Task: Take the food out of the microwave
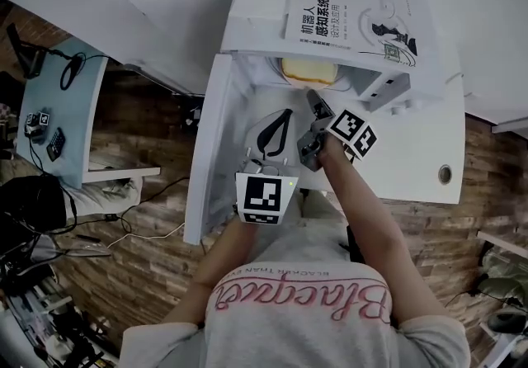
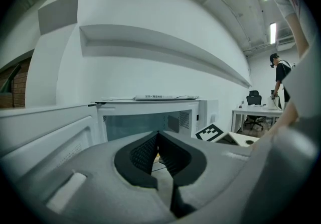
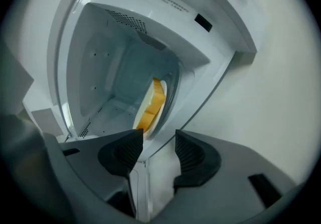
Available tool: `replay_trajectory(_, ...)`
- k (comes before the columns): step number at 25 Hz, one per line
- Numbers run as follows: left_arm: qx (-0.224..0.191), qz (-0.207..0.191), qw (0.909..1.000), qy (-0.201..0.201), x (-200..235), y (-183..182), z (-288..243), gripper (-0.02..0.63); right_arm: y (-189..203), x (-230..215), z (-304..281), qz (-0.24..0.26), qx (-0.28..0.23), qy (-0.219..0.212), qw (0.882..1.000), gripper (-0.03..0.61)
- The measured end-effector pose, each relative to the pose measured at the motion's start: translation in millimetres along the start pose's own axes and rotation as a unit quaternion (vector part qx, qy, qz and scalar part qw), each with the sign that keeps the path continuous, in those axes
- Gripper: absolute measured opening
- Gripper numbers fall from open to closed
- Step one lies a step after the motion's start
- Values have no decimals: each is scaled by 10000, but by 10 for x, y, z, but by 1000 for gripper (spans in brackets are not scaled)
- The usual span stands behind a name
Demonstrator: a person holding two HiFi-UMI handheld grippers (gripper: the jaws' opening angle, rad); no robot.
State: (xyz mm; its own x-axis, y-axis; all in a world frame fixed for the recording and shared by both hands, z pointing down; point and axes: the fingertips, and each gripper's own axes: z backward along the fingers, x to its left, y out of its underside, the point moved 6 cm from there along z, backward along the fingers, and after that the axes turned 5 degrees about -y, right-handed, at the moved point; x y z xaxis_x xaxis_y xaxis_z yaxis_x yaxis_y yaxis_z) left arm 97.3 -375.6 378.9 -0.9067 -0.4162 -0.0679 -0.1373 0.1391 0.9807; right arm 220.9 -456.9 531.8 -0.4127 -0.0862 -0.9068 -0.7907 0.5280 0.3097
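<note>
The white microwave [image 1: 252,24] stands open at the back of the desk, its door [image 1: 210,152] swung out to the left. Inside lies the yellow food [image 1: 309,71] on a white plate. My right gripper [image 1: 314,101] is just in front of the cavity mouth, open, with nothing between its fingers. In the right gripper view the gripper [image 3: 159,142] faces the food [image 3: 153,102], which lies a little beyond the tips. My left gripper [image 1: 285,117] is beside it, nearer the door, shut and empty. The left gripper view shows its pads [image 2: 158,140] meeting before the open microwave [image 2: 150,112].
A book [image 1: 355,16] lies on the microwave's top. A small white box [image 1: 384,87] sits to its right on the white desk [image 1: 429,143]. A pale side table [image 1: 62,102] with small devices stands at the far left. A person [image 2: 281,75] stands far off by another desk.
</note>
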Motion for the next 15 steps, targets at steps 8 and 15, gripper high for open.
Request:
replay_trajectory(8, 109, 43, 9998, -131, 144, 12, -138, 6, 2, -22, -274, -601, -29, 254, 9979, 199)
replay_trajectory(15, 194, 96, 9996, -154, 183, 35, -221, 6, 2, -73, -260, -1171, -298, 211, 9924, 189)
